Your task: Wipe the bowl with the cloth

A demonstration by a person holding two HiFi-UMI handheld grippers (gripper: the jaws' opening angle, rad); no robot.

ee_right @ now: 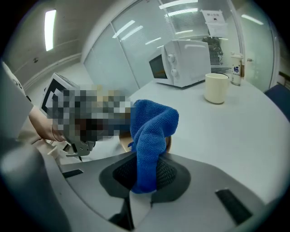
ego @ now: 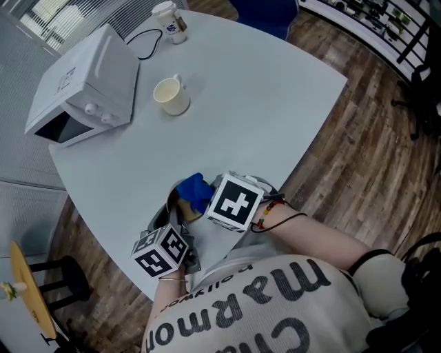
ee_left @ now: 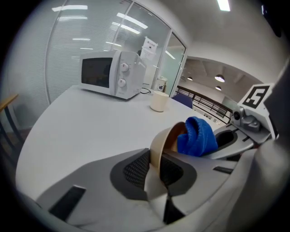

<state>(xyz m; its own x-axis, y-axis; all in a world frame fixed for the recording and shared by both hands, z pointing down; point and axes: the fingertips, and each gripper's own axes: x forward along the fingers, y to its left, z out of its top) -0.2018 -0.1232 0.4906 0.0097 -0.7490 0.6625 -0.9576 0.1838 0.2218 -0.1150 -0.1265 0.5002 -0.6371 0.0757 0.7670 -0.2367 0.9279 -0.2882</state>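
Pinches the rim of the tan bowl [ee_left: 159,142] in the left gripper [ee_left: 156,165], with jaws drawn nearly together on the thin wall. Holds it tipped on edge at the near side of the table [ego: 262,89], probably to face the open side rightward and to steady it against rubbing. Clamps the blue cloth [ee_right: 152,131] in the right gripper [ee_right: 145,174], with jaws squeezed onto a bunched fold and the loose end pushed into the bowl's mouth, touching the inside. Looks like wiping under way, with both tools crowded together close to the person's body.

Farther off on the left, a white microwave [ego: 86,86] with a dark cable [ego: 141,41] trailing behind. Just right of it, a cream mug [ego: 172,95]. At the far edge, a paper cup [ego: 170,21]. None of these near enough to hinder the work. More likely to get in the way: the two grippers' own bulky bodies, nearly touching around the bowl.
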